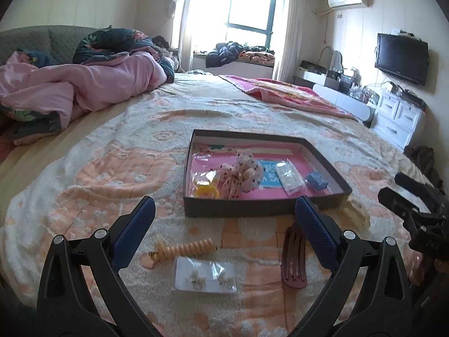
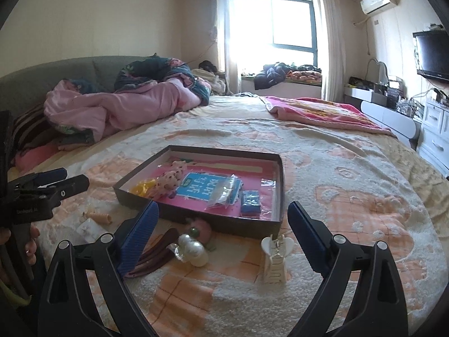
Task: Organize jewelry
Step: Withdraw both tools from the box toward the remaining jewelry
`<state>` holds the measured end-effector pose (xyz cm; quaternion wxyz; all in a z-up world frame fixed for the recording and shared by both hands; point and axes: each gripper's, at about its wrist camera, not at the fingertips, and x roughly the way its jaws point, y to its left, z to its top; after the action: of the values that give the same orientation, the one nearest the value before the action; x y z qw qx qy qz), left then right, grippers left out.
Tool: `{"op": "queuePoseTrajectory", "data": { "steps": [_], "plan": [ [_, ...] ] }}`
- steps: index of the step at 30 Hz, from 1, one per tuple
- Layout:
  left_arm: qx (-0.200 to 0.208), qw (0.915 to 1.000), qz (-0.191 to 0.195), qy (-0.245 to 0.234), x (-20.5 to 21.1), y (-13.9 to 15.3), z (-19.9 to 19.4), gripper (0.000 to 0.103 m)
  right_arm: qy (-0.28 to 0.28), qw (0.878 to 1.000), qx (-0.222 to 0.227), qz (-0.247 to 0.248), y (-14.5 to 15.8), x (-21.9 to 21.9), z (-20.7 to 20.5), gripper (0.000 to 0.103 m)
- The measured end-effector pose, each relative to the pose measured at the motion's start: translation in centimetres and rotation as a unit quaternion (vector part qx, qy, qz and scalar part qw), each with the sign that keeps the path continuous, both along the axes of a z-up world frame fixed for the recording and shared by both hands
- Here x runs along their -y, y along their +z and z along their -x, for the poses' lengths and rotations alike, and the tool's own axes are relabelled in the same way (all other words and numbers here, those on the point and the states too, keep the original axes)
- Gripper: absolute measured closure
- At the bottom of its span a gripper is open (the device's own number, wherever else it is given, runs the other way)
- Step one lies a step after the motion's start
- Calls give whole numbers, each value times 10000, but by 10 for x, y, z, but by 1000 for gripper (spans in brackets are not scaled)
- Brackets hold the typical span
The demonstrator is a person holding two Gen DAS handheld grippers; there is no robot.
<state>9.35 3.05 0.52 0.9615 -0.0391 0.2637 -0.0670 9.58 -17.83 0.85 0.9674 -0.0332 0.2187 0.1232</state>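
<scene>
Both tongs, left tongs (image 1: 224, 221) and right tongs (image 2: 223, 226), gape wide, gripping nothing. Shallow dark cardboard box (image 1: 252, 207) sits on the fluffy peach-and-white bedspread (image 1: 112, 168); maroon plastic hair clip (image 1: 293, 261) lies just beside it.

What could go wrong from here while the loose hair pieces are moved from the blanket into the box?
1. The earring card lies flat on the fluffy blanket; the open left claw may snag fibers instead.
2. The dark red hair clip touches the pearl clip, so grasping one may drag the other.
3. The box sits on soft bedding and may tip if its wall is pushed.
</scene>
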Motion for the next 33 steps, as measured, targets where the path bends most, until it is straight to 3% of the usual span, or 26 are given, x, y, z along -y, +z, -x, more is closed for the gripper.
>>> {"op": "queuePoseTrajectory", "data": {
  "steps": [11, 21, 28, 33],
  "plan": [
    [-300, 9994, -172, -19, 4, -15, 7, 11, 252, 9995, -81, 146, -10, -14, 3, 12],
    [-909, 9957, -45, 193, -9, -37, 8, 11, 333, 9989, -213, 256, -22, -20, 2, 12],
    [-1453, 9882, 228, 427, -24, -58, 3, 11, 298, 9985, -319, 319, -31, -21, -3, 12],
    [-1728, 9820, 627, 439, -35, -74, -4, 11, 277, 9980, -393, 400, -40, -24, -7, 12]
  ]
}}
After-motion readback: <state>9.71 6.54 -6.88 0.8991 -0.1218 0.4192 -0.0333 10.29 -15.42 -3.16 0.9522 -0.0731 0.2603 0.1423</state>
